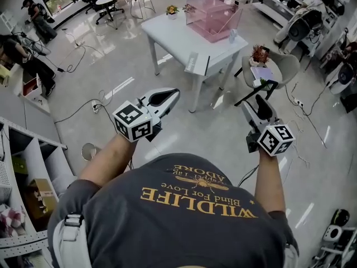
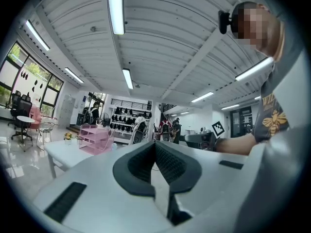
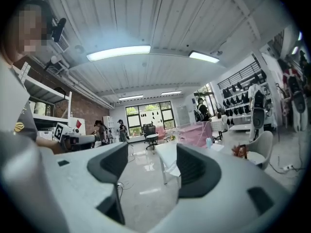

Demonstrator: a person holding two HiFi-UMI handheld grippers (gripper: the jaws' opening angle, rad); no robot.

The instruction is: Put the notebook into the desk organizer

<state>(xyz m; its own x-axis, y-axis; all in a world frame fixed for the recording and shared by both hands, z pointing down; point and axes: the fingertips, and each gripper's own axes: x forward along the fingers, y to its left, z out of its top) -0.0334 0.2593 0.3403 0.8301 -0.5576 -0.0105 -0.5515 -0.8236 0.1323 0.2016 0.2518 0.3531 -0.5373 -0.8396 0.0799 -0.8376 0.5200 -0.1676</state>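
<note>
The person holds two grippers. The left gripper [image 2: 155, 144] has its two jaws pressed together with nothing in them. The right gripper [image 3: 152, 150] has its two jaws wide apart and empty. One pink desk organizer [image 1: 215, 15] sits on one white table [image 1: 167, 33], well away from both. One white notebook [image 1: 196, 64] lies at the table's near edge.

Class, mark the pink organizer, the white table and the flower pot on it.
pink organizer [image 1: 215, 18]: head view, its translucent side wall.
white table [image 1: 167, 33]: head view, bare part of its top.
flower pot [image 1: 172, 9]: head view, the blooms.
</note>
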